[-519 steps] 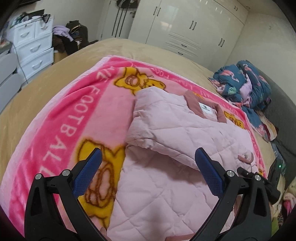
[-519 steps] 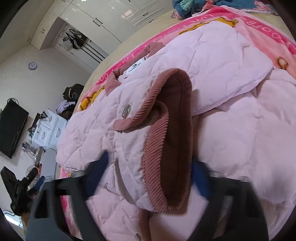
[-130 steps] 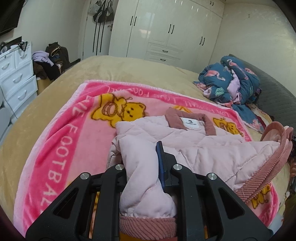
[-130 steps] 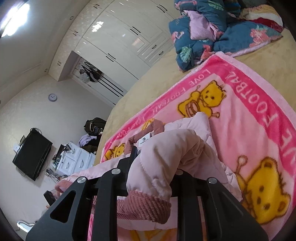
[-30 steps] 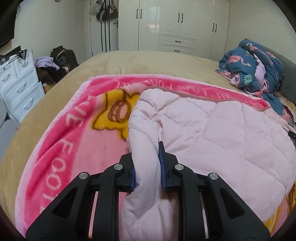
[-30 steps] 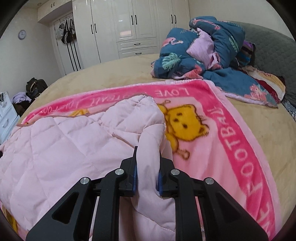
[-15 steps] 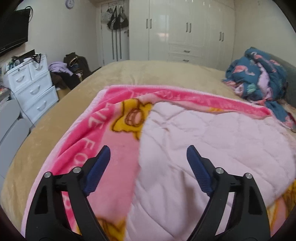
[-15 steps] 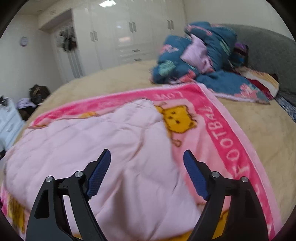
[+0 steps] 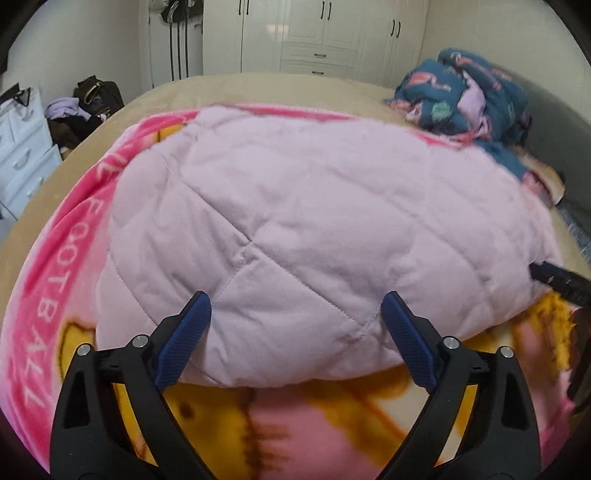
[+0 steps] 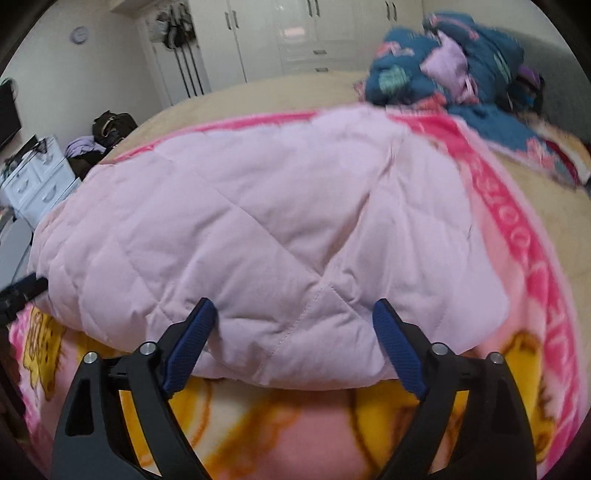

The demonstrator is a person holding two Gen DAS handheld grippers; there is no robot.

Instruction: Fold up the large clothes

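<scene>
A pale pink quilted jacket [image 9: 314,221] lies folded in a puffy bundle on a pink blanket [image 9: 55,258] with yellow bears. It also shows in the right wrist view [image 10: 258,229]. My left gripper [image 9: 295,317] is open and empty, its blue pads at the bundle's near edge on the left half. My right gripper [image 10: 293,325] is open and empty, at the near edge on the right half. The right gripper's tip shows at the left wrist view's right edge [image 9: 561,280].
The blanket lies on a tan bed [image 9: 258,88]. A heap of blue patterned bedding [image 9: 469,96] sits at the far right. White drawers [image 9: 22,147] and a pile of bags and clothes [image 9: 88,103] stand to the left. White wardrobes [image 9: 325,33] line the back wall.
Both grippers let go of the jacket's folded-over edge and opened. They have since drawn back and lowered to the near edge of the folded bundle.
</scene>
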